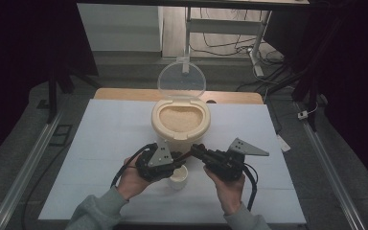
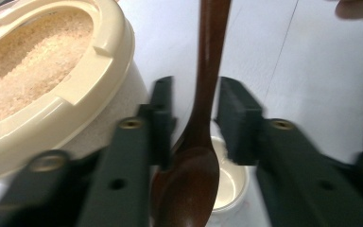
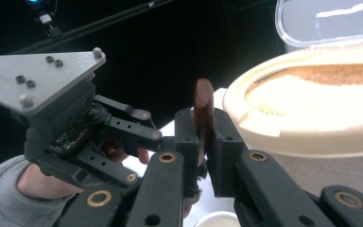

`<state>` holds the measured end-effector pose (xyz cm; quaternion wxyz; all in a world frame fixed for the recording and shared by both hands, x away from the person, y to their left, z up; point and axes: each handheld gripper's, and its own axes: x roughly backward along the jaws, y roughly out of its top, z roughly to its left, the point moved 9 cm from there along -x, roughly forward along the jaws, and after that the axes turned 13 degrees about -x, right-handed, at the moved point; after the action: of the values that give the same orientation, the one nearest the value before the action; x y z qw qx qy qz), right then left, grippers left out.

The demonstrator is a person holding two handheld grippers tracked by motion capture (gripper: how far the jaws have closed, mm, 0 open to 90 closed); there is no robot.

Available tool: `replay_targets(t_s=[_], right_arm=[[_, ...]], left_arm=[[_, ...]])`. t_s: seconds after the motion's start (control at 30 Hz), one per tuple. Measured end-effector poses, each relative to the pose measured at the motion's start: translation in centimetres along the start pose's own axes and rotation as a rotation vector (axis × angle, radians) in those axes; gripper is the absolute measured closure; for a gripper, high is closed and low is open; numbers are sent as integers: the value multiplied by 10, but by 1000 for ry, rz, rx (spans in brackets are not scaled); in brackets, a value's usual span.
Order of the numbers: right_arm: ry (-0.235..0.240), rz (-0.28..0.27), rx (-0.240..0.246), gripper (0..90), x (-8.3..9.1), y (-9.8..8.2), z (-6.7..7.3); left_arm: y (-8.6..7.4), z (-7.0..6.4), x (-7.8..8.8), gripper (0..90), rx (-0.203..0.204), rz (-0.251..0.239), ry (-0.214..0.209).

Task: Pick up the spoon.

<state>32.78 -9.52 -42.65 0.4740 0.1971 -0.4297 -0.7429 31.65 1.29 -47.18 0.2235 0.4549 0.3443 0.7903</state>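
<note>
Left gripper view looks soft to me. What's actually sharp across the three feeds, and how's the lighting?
Left gripper view: the left claw and wooden spoon are blurred up close, and the rice container is slightly soft. Right gripper view: the right claw is fairly sharp, the background black, the rice washed out. High view: dim with dark corners, the white table being the brightest area.

High view looks down; both gripper views share the rice container (image 2: 52,85) close up.
</note>
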Motion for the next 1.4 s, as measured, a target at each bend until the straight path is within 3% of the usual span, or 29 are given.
replay_targets(t_s=[0.07, 0.1, 0.13, 0.17, 0.2, 0.4, 0.43, 0.47, 0.5, 0.6, 0.63, 0.7, 0.73, 0.77, 0.83, 1.13, 1.4], right_arm=[[13, -10, -3, 834, 2, 3, -1], [19, -15, -1, 834, 3, 4, -1], [25, -19, 2, 834, 5, 5, -1], [28, -24, 4, 834, 6, 7, -1], [28, -29, 6, 834, 8, 9, -1], [28, -66, 23, 834, 19, 20, -2], [30, -73, 24, 834, 20, 22, -2], [33, -77, 25, 834, 22, 24, -2], [32, -82, 29, 834, 24, 25, -2], [29, -94, 40, 834, 28, 30, -2], [29, -96, 43, 834, 30, 31, -2], [32, -104, 49, 834, 33, 35, -2], [33, -108, 49, 834, 34, 36, -2], [34, -112, 53, 834, 36, 38, -2], [31, -116, 59, 834, 39, 41, -3], [2, -152, 68, 834, 51, 53, -11], [-15, -204, 79, 834, 66, 67, -15]], left_arm=[[-1, 2, 6, 499, 49, -29, -2], [-1, 2, 6, 459, 49, -29, -2], [-3, 3, 13, 428, 83, -49, -2], [-3, 3, 13, 402, 83, -49, -2], [-8, 4, 21, 379, 122, -67, -4], [-33, 6, 39, 308, 195, -68, 21], [-46, 7, 45, 303, 220, -59, 32], [-46, 7, 45, 297, 220, -59, 32], [-61, 8, 50, 290, 247, -43, 43], [-86, 10, 58, 274, 303, -29, 49], [-86, 10, 58, 270, 303, -29, 49], [-113, 11, 66, 265, 346, -3, 71], [-113, 11, 66, 263, 346, -3, 71], [-130, 12, 71, 259, 374, 14, 82], [-144, 11, 76, 253, 398, 27, 90], [-180, 8, 86, 218, 473, 51, 110], [-190, 5, 87, 187, 485, 77, 124]])
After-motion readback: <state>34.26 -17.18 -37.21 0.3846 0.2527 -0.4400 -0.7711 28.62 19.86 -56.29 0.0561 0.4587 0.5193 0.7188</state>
